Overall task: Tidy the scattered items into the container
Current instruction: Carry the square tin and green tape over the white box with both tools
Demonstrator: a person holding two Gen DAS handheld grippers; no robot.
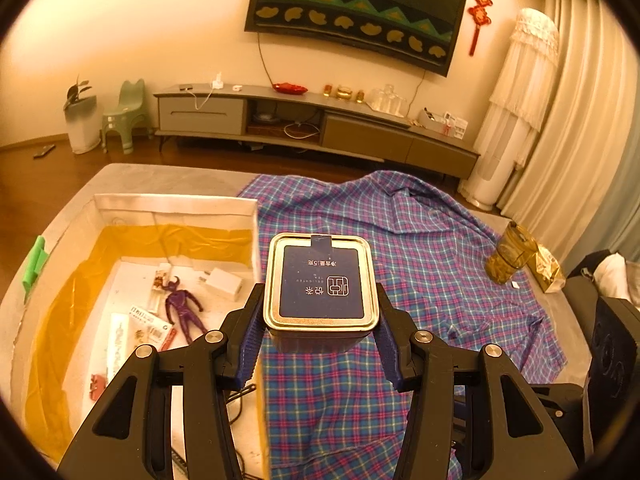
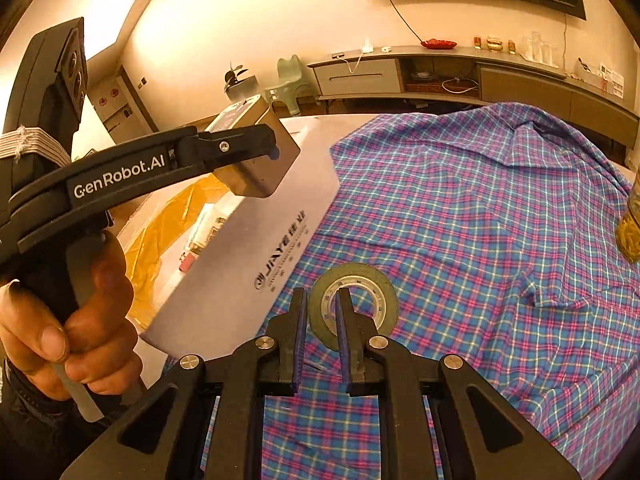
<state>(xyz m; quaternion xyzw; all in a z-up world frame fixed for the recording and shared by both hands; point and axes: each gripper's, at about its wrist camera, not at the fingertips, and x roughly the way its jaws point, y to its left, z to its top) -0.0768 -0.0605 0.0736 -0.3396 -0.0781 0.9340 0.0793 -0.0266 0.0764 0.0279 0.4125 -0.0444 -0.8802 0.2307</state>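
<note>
My left gripper is shut on a square metal tea tin with a dark blue label, held above the plaid cloth beside the white box's right wall. In the right wrist view the tin hangs over the box edge. The white box, lined with yellow plastic, holds a purple figure, a white charger and packets. My right gripper is shut on the rim of a green tape roll, one finger inside the hole, low over the cloth.
A blue and pink plaid cloth covers the grey surface. A brown jar and a gold foil bag stand at its far right. A TV cabinet lines the back wall.
</note>
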